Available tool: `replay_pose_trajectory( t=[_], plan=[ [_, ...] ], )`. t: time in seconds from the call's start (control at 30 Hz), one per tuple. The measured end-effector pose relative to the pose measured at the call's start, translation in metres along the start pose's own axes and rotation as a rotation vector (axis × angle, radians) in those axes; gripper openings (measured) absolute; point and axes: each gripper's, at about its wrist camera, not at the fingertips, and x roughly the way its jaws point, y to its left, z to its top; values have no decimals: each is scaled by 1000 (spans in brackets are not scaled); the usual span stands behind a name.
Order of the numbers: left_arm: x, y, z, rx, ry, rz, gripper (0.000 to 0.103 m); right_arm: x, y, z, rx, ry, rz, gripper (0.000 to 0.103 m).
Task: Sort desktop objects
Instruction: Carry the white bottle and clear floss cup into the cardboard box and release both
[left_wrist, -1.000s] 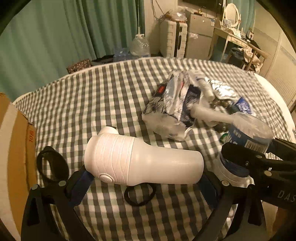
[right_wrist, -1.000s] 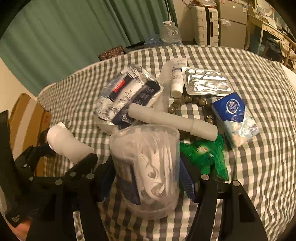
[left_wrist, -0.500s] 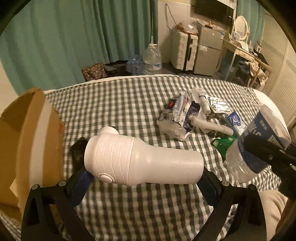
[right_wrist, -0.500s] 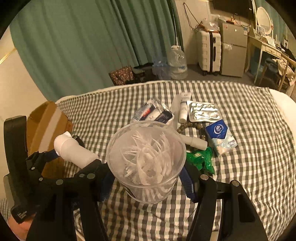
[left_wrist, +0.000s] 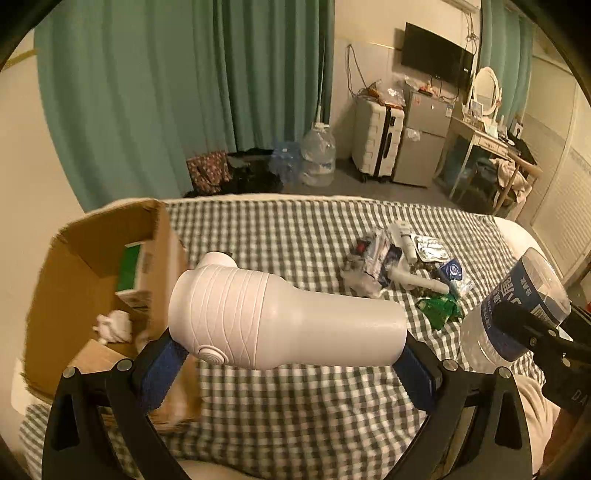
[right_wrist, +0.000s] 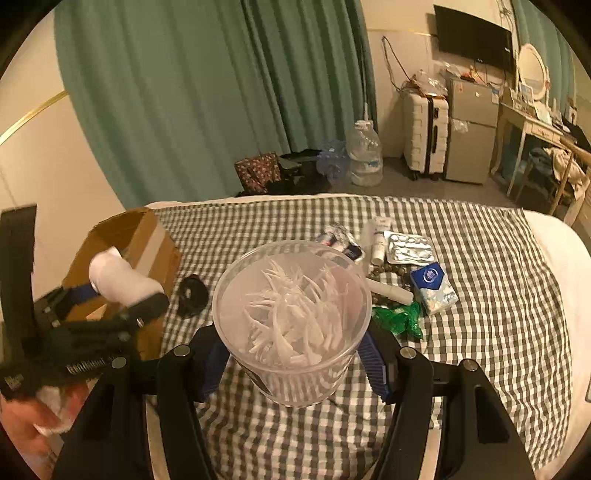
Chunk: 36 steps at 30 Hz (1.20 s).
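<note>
White bottle (left_wrist: 284, 321) lies crosswise, pinched in the left gripper (left_wrist: 288, 363) jaws, just beside the open cardboard box (left_wrist: 92, 280). Right gripper (right_wrist: 291, 363) jaws pinch a clear tub of picks (right_wrist: 291, 321) above the checked bed (right_wrist: 498, 295). The carrying step seems underway — next, I judge, each goes over the box and is released.

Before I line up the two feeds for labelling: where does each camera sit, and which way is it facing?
Left wrist: sits on the left gripper, looking forward over the white bottle it clamps, toward the cardboard box and checked bedspread; its black fingers show.
Right wrist: sits on the right gripper, looking over the clear tub it clamps; its fingers show, and a hand.
Shared: box, bottle, tub, the item pile with the blue tissue pack.
</note>
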Motion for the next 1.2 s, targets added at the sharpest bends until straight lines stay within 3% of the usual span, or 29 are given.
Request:
replay_pose_trajectory(
  t=[0.4,0.6,0.73,1.2],
  plan=[
    [-50,118,-7,-51,-73,88,102,-20,112,17,-178,-34,132,62],
    [-29,180,-32,-160,-40,140,102,1,162,17,-248,-4,164,62],
    [-15,206,-44,-202,-32,134,102,21,192,13,-295,30,173,62],
    [27,250,-72,-257,57,169,103,85,262,17,-322,120,238,62]
  ],
)
